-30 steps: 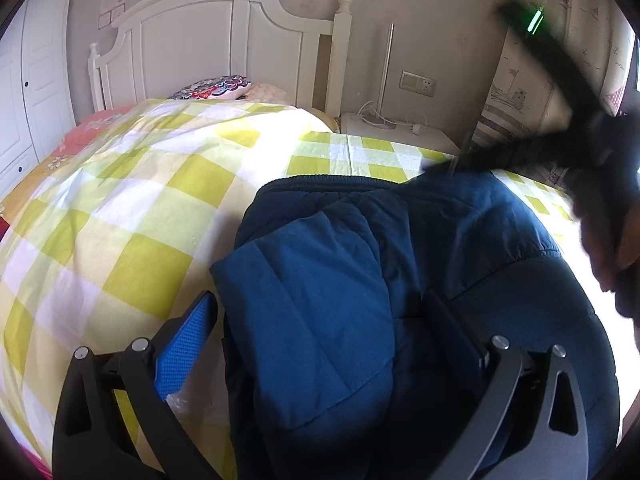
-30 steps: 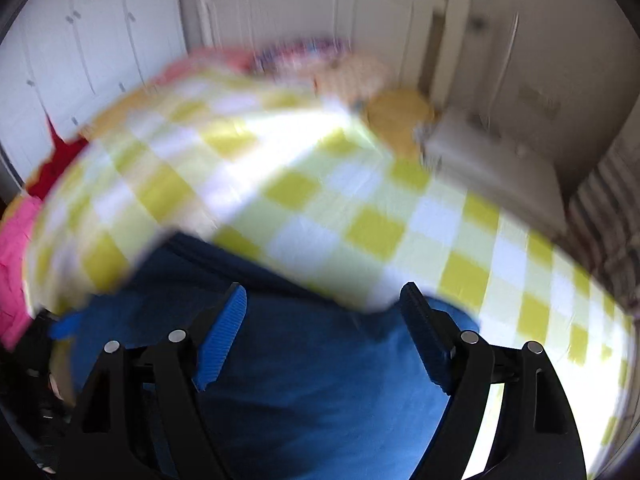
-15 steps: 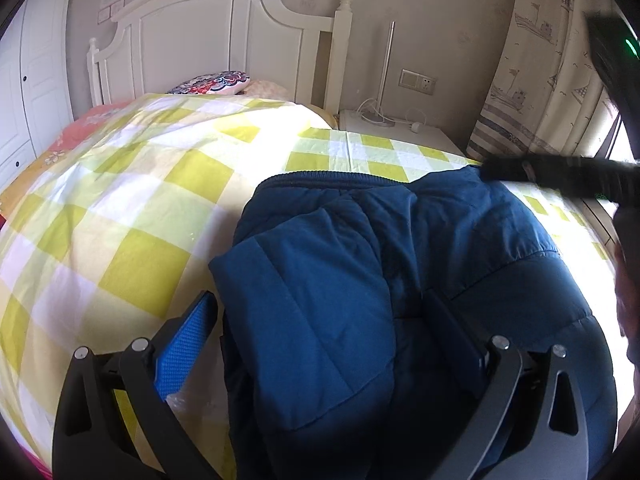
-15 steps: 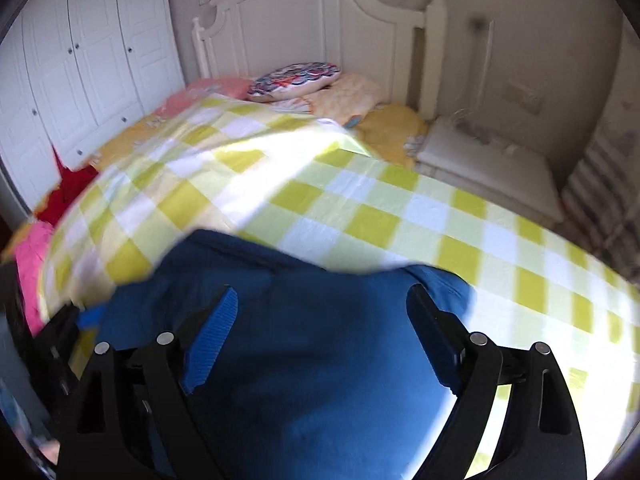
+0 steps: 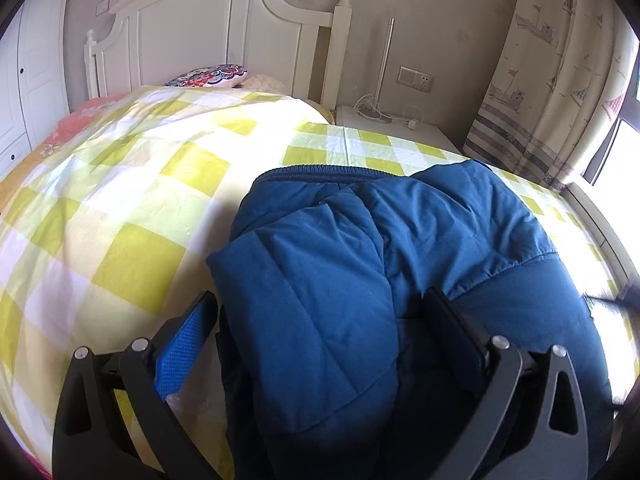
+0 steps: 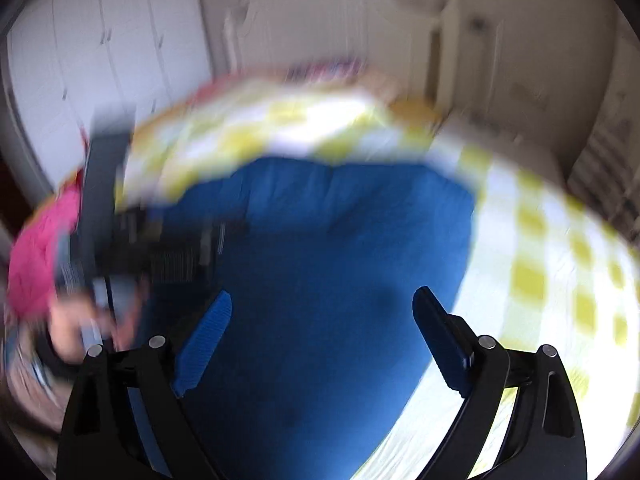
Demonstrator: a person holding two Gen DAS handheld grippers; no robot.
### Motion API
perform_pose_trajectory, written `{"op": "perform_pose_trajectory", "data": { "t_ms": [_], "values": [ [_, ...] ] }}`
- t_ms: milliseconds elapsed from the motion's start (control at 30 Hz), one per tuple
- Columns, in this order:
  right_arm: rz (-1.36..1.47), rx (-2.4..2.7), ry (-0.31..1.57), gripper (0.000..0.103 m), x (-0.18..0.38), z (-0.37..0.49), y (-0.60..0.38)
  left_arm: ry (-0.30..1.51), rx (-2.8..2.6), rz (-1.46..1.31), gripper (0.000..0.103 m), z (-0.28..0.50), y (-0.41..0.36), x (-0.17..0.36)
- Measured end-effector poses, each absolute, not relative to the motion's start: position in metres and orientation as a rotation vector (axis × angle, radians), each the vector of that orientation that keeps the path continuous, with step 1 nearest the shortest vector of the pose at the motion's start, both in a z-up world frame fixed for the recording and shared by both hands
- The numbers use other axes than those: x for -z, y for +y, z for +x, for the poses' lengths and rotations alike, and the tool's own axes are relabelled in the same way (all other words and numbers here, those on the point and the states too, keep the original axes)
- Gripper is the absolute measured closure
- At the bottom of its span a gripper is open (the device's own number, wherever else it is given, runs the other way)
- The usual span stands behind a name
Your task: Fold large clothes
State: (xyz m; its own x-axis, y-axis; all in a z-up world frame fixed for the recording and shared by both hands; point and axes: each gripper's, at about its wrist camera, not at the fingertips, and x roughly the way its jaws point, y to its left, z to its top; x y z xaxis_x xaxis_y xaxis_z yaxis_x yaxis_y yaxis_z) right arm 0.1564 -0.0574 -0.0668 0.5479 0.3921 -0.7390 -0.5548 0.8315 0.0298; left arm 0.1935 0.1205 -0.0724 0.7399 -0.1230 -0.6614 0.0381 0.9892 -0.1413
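On the bed's checked quilt the blue padded jacket is lying folded. My left claw is gaping wide, a jacket fold bulging between its fingers, pads apparently not pressing. My right claw is opening over the jacket's blue cloth, gripping nothing; at nine o'clock I'm seeing the left rig, blurred.

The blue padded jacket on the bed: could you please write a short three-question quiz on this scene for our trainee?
1. True or false: the blue padded jacket lies on a green-and-white checked bedspread.
2. In the left wrist view, what stands beyond the jacket, right of the white headboard? A) wardrobe B) white nightstand C) chair
3. Which gripper has a jacket fold between its fingers?

Key: 1 true; 2 B; 3 the left gripper. The right gripper is opening over the jacket, pressing nothing.
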Motion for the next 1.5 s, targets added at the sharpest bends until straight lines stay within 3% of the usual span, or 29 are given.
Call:
{"op": "perform_pose_trajectory", "data": {
  "t_ms": [133, 267, 367, 500, 633, 833, 1033, 1167, 1267, 1500],
  "values": [
    [-0.188, -0.536, 0.827, 0.012, 0.054, 0.138, -0.063, 0.735, 0.090, -0.130, 0.002, 0.193, 0.121, 0.073],
    [-0.309, -0.560, 0.695, 0.010, 0.048, 0.085, -0.054, 0.738, 0.096, -0.140, 0.002, 0.193, 0.123, 0.073],
    [-0.248, -0.565, 0.713, 0.008, 0.080, 0.077, -0.059, 0.732, 0.108, -0.150, 0.002, 0.191, 0.124, 0.073],
    [-0.219, -0.579, 0.779, 0.008, 0.069, 0.078, -0.065, 0.739, 0.083, -0.116, 0.002, 0.186, 0.119, 0.069],
    [-0.279, -0.567, 0.683, 0.008, 0.057, 0.059, -0.074, 0.673, 0.000, -0.070, 0.002, 0.139, 0.114, 0.048],
    [-0.075, -0.669, 0.933, 0.004, 0.104, 0.089, -0.089, 0.664, 0.063, 0.017, 0.002, 0.098, 0.102, 0.065],
    [-0.160, -0.644, 0.827, 0.004, 0.072, 0.077, -0.088, 0.768, 0.191, -0.178, 0.002, 0.098, 0.141, 0.071],
    [0.024, -0.692, 0.817, 0.004, 0.060, 0.086, -0.116, 0.893, 0.332, -0.399, 0.002, 0.113, 0.178, 0.087],
    [0.274, -0.680, 0.910, 0.004, 0.071, 0.109, -0.140, 0.958, 0.431, -0.460, 0.002, 0.124, 0.186, 0.101],
    [0.414, -0.757, 1.047, 0.004, 0.099, 0.138, -0.134, 1.024, 0.607, -0.605, 0.002, 0.142, 0.197, 0.126]
  ]
}}
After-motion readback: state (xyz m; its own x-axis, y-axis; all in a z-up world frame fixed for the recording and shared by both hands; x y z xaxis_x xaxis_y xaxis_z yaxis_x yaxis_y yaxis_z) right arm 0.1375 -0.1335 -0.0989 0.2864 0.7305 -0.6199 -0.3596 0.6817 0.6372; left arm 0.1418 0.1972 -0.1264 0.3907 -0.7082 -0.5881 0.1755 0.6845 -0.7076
